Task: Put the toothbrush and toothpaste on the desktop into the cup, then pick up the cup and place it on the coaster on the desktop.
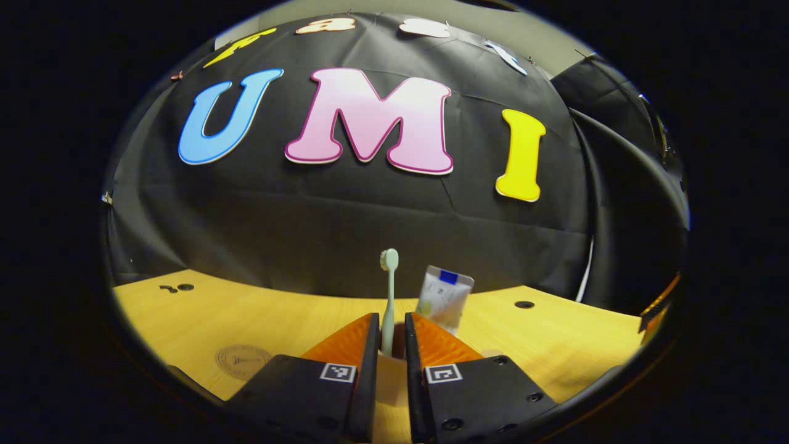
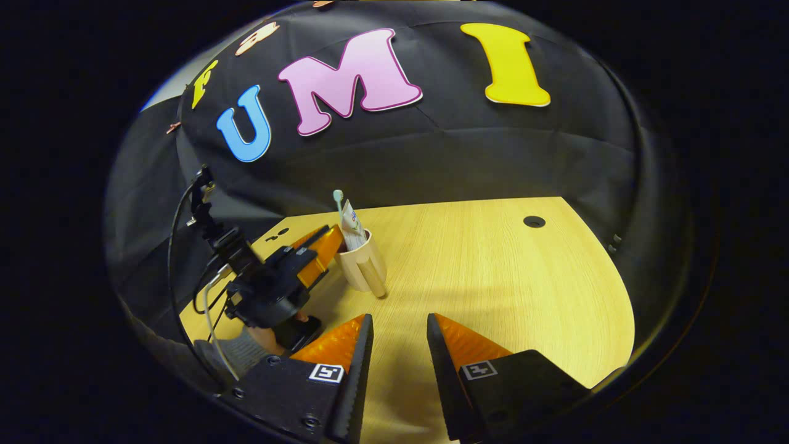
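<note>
Lower centre of left gripper view: left gripper at beige plastic cup, jaws narrowed to a slit at its rim; cannot tell if actually pinching. Pale green toothbrush and white toothpaste tube already in cup, long axes near upright, brush head up, tube leaning right. Round brown coaster lower left on yellow wooden tabletop. Right gripper low centre, jaws spread, idle. Advice: grip firmly, lift straight, keep cup level, set centred on coaster.

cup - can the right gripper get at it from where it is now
Probably yes: bare desktop lies between the open right gripper and the cup, though the left gripper already sits at its far side.
</note>
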`<act>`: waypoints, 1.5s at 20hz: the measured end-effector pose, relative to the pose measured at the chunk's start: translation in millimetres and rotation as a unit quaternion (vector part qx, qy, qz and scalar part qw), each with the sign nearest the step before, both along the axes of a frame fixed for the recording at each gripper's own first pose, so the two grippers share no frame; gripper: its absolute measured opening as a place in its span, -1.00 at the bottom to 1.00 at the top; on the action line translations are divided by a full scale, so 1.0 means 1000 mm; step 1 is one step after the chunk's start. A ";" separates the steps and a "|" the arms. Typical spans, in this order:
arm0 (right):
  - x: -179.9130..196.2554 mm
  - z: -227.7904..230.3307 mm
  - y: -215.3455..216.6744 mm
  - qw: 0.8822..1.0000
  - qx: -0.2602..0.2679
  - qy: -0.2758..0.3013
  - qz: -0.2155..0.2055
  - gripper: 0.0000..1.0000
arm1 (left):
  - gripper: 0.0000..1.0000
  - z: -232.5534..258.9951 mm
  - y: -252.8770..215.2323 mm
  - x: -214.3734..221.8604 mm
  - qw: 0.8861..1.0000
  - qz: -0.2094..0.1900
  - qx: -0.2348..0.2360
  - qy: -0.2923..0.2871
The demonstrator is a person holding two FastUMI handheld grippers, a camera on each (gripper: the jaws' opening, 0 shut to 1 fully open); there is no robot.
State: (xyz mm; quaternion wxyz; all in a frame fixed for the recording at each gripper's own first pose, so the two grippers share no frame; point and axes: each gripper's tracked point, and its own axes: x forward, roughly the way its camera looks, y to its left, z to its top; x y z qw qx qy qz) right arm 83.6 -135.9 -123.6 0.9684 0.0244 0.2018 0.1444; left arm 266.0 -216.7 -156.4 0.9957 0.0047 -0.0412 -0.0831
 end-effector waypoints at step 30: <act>0.145 -0.117 0.093 0.950 -0.235 0.160 0.131 -0.03 | 0.09 -0.072 0.131 -0.247 0.957 0.105 -0.088 0.254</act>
